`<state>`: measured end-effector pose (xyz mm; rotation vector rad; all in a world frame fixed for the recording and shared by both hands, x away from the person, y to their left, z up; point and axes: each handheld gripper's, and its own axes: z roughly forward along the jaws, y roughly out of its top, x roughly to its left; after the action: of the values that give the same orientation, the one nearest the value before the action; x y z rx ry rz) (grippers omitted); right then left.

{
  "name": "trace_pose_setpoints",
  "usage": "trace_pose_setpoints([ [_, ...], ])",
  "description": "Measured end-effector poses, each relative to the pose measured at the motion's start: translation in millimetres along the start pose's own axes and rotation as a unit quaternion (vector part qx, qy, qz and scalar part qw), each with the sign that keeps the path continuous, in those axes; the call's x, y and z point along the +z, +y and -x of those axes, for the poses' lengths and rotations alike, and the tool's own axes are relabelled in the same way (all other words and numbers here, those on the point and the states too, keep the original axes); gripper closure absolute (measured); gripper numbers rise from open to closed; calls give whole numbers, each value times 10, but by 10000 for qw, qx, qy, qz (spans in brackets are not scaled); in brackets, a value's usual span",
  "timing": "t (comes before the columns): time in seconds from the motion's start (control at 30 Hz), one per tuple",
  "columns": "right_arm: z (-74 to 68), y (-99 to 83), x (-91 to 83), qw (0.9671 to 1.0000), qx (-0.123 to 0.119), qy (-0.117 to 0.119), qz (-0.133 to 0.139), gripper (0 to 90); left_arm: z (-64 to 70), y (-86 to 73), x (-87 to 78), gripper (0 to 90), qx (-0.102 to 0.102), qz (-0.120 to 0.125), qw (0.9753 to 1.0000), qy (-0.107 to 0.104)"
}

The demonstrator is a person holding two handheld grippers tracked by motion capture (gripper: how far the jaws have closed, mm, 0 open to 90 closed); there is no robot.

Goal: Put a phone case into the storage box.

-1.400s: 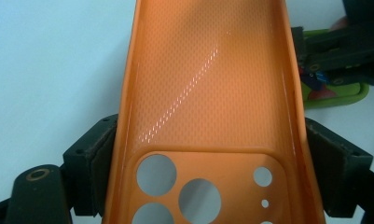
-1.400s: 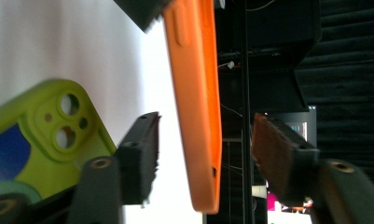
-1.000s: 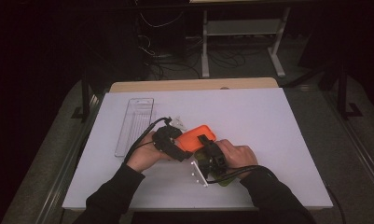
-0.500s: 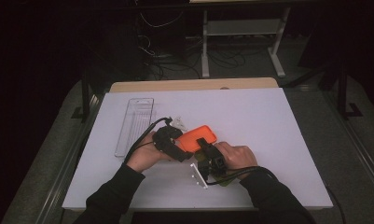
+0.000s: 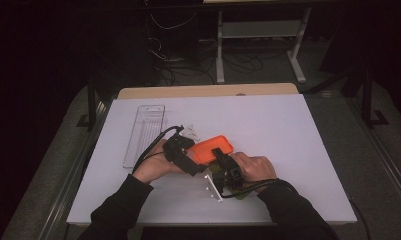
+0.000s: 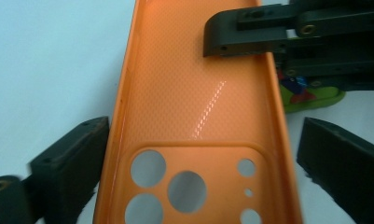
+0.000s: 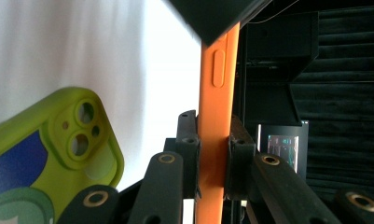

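Orange phone case (image 5: 214, 148) is what both of my tongs work on, near the middle of the bench (image 5: 288, 130). My right tongs (image 7: 213, 156) are clamped on one long side wall of the orange phone case, one jaw inside and one outside, with the wall's moulded button strip just beyond the jaws. My left tongs (image 6: 198, 177) stand apart, a jaw on either side of the orange phone case at its camera-hole end; the left jaw sits just beside the rim, and I cannot tell whether it touches, while the right jaw is clear of it. The case's open inner face is turned toward the left tongs' camera. A green phone case (image 7: 58, 140) with a blue patch lies on the bench right beside the orange phone case, under my right hand (image 5: 253, 167). Beyond the orange phone case, on its far left side, lies a small pale piece (image 5: 190, 132), and farther left of that a clear plastic tray (image 5: 145, 132).
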<state>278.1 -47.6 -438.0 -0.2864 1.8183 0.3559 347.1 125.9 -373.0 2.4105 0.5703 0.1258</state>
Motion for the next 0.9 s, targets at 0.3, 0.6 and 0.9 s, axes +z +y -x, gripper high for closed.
trace_pose_setpoints([
  [0.3, 17, -106, 1, 9999, 65, -36, -106, 777, -60, -56, -84, 0, -51, 36, 10000, -51],
  [0.6, 59, -256, -22, 9992, 237, 135, -276, 778, -124, -107, -132, 0, -102, 17, 9999, -10],
  [0.9, 113, -316, -31, 9967, 692, 277, -310, 778, -144, -124, -124, 0, -71, -110, 9999, 113],
])
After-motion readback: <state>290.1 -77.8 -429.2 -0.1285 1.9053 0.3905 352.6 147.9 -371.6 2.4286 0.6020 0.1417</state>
